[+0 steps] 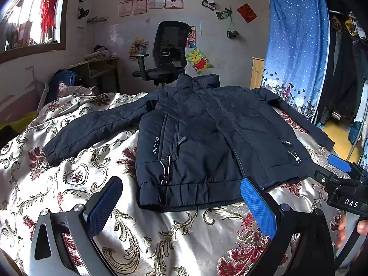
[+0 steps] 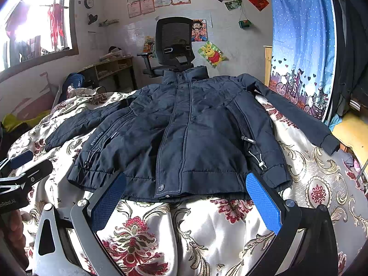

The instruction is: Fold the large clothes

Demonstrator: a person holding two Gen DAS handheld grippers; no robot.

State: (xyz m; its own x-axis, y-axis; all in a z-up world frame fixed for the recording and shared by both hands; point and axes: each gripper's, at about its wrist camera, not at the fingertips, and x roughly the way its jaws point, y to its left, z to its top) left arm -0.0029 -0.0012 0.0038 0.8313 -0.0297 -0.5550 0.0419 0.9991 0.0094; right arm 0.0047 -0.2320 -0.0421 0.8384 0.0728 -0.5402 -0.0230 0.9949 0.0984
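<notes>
A dark navy jacket [image 1: 207, 138] is lying flat, front side up, on a bed covered with a shiny floral bedspread [image 1: 76, 177]. It's zipped shut, collar pointing at the far wall, both sleeves spread out to the sides. The hem is the edge nearest the cameras. There's "SINCE 1968" printed down one side of the front, and drawcords hang near both lower corners.

The left gripper [image 1: 181, 209] sits just short of the hem, fingers spread wide with nothing between them. From its own camera one blue pad [image 1: 102, 207] is over the bedspread and the other overlaps the hem's edge, though whether it's actually touching the fabric is hard to call. The right gripper [image 2: 184, 204] is the same deal: wide open, empty, both pads sitting right at the hem line near the middle snap. It also pokes into the left camera's view at the right edge [image 1: 340, 163].

Behind the bed there's a black office chair [image 1: 165, 53], a wall full of certificates and posters, a window [image 1: 30, 16] on the left and a blue dotted curtain [image 1: 296, 46] on the right.
</notes>
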